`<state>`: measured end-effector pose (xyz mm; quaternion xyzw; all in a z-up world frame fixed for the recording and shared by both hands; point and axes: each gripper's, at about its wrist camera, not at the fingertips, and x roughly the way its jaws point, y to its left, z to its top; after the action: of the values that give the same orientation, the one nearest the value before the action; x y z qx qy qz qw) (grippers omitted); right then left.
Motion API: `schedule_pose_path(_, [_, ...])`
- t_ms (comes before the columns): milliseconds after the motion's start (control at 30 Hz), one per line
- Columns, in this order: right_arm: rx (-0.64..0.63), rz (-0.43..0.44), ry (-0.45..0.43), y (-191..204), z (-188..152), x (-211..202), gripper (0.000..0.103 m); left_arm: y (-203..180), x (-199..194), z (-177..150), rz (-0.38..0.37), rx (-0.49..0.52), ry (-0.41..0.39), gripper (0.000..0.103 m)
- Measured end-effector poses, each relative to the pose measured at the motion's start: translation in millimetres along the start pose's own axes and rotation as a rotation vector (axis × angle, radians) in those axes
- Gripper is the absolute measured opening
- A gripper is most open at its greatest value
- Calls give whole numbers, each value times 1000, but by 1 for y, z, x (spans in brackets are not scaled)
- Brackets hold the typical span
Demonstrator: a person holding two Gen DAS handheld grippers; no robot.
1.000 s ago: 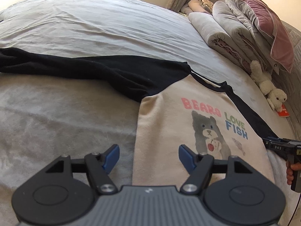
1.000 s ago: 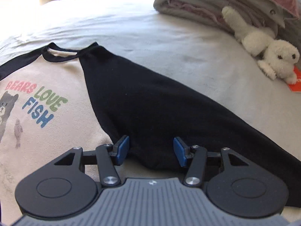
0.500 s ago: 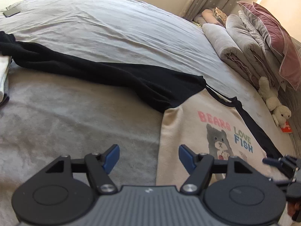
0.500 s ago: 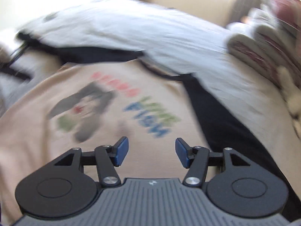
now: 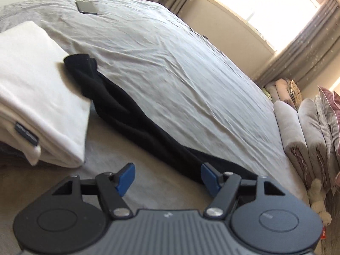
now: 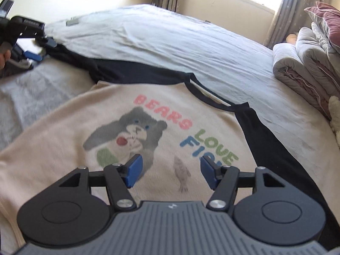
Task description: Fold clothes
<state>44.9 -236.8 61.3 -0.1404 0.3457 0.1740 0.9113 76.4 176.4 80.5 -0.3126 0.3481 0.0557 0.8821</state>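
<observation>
The cream shirt (image 6: pixel 170 127) lies flat on the bed (image 6: pixel 170 48), bear print up; only the right camera shows its front. The left camera shows its black sleeve (image 5: pixel 136 116) stretched out, the cuff resting on a folded white pile (image 5: pixel 36 97). The right gripper (image 6: pixel 169 171) hovers over the print, the left gripper (image 5: pixel 166 177) by the sleeve; both gape wide, holding nothing.

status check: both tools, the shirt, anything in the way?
Left tool open, over the black left sleeve. Right tool open, over the cream bear-print shirt, lying flat and unfolded. Folded white garment under the sleeve's cuff.
</observation>
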Motion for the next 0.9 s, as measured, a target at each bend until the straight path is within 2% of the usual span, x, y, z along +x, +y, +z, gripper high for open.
schedule_pose_path(33, [13, 11, -22, 3, 5, 0, 35, 4, -1, 4, 1, -13, -9, 69])
schedule_pose_path(67, [26, 24, -44, 6, 10, 1, 33, 8, -2, 7, 3, -27, -17, 68])
schedule_pose_path(133, [26, 66, -87, 21, 23, 6, 33, 15, -4, 15, 5, -54, -34, 66])
schedule_pose_path(200, [-42, 100, -111, 46, 38, 17, 33, 23, -5, 21, -8, -87, -40, 64])
schedule_pose_path(333, [-190, 153, -161, 105, 73, 47, 40, 39, -7, 37, -42, -169, -62, 64])
schedule_pose_path(533, [-347, 182, -127, 174, 131, 127, 40, 57, -7, 51, -98, -262, -56, 63])
schedule_pose_path(633, [-416, 181, -134, 200, 152, 153, 40, 60, -11, 57, -117, -283, -59, 63])
schedule_pose_path(733, [-392, 233, -130, 212, 177, 171, 40, 62, -21, 63, -130, -274, -90, 63])
schedule_pose_path(900, [-349, 328, -135, 237, 217, 195, 40, 68, -36, 78, -86, -203, -163, 64])
